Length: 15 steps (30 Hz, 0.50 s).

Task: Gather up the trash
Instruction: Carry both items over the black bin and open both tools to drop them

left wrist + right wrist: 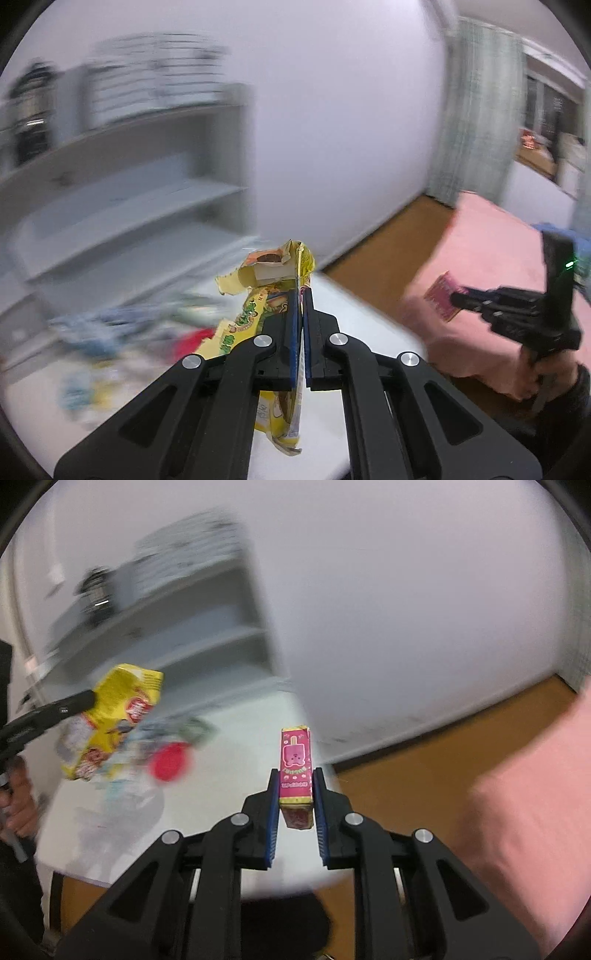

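Pinching a torn yellow snack wrapper (pixel 275 295) flat between its blue pads, the left gripper (pixel 302 295) is holding it in the air above the white table (pixel 354 317); the jaws are pressed nearly together with only the thin film between them. The wrapper is hanging loose above and below the pads, crumpled and ripped open at the top, so it is probably very light, floppy and a little slick, likely to slide or flutter unless it is being held well in from its edge, as here.

The right gripper (pixel 295 775) is clamping a small pink candy box (pixel 294 771) by its two long sides, jaws set apart by the box's width, also lifted over the table edge. The box is looking stiff enough to take a firm squeeze, though thin card may be crushing if pressed hard; its flat sides are giving the best hold.

Outward from both, a blurred heap of other trash (pixel 147 746), including a round red piece (pixel 170 762), is lying on the table. A grey shelf unit (pixel 147 192) is standing behind against the wall, and a pink bed cover (pixel 491 258) is lying just beside the table to the right. No bin is showing in either view, so where the pieces are going cannot be told.
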{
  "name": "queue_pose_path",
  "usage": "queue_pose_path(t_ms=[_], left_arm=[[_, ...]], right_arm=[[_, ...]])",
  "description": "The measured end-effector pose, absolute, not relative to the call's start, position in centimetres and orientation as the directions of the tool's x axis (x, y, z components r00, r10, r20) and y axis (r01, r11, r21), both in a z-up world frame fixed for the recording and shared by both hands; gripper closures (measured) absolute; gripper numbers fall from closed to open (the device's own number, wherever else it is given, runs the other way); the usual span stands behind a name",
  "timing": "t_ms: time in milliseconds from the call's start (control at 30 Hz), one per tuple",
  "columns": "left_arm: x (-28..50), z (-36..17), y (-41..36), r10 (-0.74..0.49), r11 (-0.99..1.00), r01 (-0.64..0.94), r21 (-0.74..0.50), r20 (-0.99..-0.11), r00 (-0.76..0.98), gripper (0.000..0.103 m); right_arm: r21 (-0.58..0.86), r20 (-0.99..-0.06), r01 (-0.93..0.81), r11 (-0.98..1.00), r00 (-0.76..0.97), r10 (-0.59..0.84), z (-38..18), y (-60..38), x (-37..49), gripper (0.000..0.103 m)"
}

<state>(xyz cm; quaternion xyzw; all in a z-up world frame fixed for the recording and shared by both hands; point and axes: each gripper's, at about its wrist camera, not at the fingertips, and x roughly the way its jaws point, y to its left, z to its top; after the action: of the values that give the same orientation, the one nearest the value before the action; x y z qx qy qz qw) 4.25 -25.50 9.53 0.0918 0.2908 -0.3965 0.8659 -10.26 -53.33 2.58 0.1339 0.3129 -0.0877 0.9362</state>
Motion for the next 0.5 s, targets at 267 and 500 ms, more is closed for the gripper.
queue_pose_path(t_ms=[267,500], left_arm=[[-3.5,1.8,-44.3,-0.758,0.404,0.901,-0.158,-0.61,0.233,0.102],[-7.5,-10.3,-54.8,-0.694,0.286,0.931,-0.227,-0.719,0.038,0.102]], right_arm=[[0.215,-0.718,0.552,0.806,0.649,-0.253,-6.5,-65.6,-21.2,0.086],[0.252,-0.816,0.668,0.7,0.536,-0.218,-16.8,-71.6,-26.1,0.086]])
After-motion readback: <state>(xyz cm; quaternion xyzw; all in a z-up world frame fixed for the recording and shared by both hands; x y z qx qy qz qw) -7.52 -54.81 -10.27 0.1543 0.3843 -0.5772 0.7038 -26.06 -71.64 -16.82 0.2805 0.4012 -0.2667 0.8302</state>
